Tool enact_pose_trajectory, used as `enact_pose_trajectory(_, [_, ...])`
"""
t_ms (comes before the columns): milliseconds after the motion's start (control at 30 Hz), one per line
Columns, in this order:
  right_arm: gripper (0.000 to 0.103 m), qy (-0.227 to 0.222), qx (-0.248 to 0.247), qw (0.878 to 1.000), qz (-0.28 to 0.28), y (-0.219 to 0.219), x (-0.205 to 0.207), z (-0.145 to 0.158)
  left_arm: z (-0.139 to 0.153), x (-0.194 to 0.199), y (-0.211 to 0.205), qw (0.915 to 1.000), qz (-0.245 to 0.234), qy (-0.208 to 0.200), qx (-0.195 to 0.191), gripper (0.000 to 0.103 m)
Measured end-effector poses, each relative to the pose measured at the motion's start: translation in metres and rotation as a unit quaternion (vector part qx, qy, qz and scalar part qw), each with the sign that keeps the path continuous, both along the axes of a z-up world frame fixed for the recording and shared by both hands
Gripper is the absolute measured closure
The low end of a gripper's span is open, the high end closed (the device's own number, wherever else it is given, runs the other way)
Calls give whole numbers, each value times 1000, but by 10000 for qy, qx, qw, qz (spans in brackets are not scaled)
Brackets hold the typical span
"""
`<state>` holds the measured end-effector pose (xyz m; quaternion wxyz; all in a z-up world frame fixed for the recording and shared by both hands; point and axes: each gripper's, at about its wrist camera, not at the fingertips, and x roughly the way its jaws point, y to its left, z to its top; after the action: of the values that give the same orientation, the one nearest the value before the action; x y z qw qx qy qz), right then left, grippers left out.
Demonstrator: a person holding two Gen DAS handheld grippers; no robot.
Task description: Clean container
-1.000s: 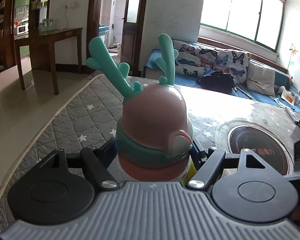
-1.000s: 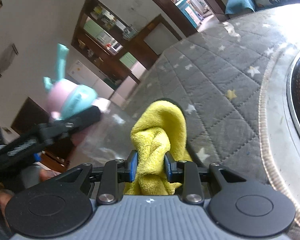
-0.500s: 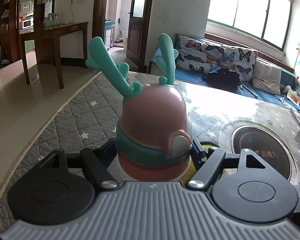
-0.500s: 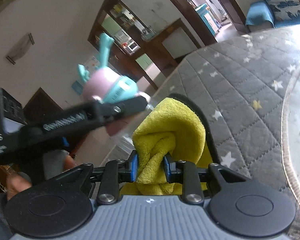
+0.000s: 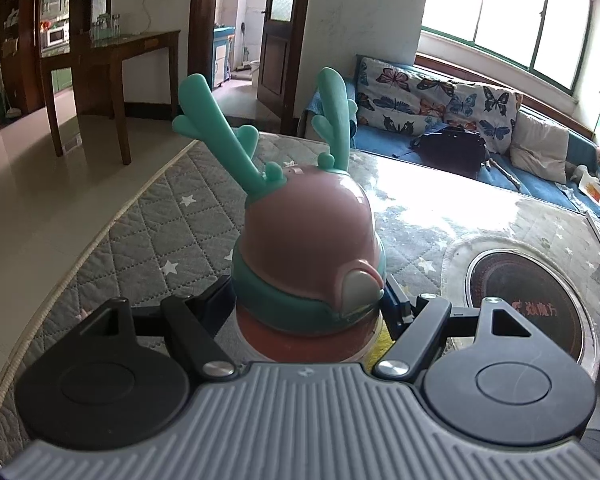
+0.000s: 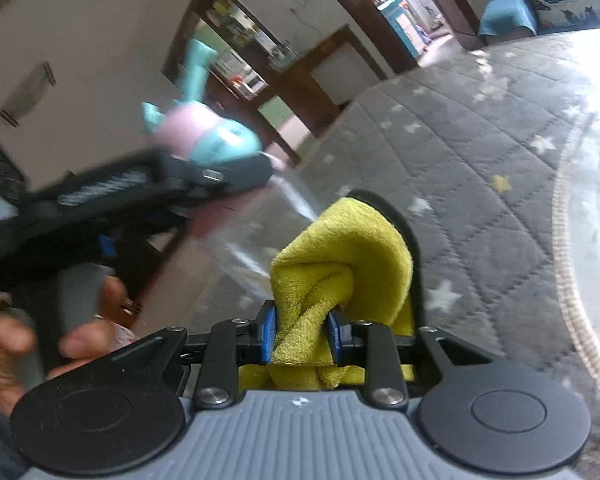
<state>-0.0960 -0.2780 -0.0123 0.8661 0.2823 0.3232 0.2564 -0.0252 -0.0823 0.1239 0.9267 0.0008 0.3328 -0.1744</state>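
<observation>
Quilted grey bench cover (image 5: 148, 232) is spreading under both tongs. Left tongs (image 5: 306, 300) are clamping the antlered container (image 5: 308, 248), upright, approx bench-height. Right tongs (image 6: 302, 334) are pinching the yellow cloth (image 6: 340, 256); from them the container (image 6: 204, 136) is sitting at 10 o'clock, w/ its long axis leaning.

The container's body (image 5: 306, 336) is hidden behind the left gripper's housing; the left gripper (image 6: 132, 184) is blurred in the right wrist view.
</observation>
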Motion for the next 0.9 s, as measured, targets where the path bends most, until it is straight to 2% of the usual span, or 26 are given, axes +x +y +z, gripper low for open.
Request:
enact_pose_trajectory(167, [78,-500,221,9980,306,15,-11,26,2,9,2,9999,25,146,-56,27])
enact_pose_trajectory(300, [78,-730,151,9966,363,28,-14,34,2,10,1,9998,17,177,-37,27])
enact_pose_trajectory(500, [78,-465,192,9985,232,29,-10,18,1,6,0,9999,13,137,-6,27])
enact_pose_trajectory(900, [79,207,-200,9996,54,18,-12,-18,1,3,-4,10000,12,82,-12,27])
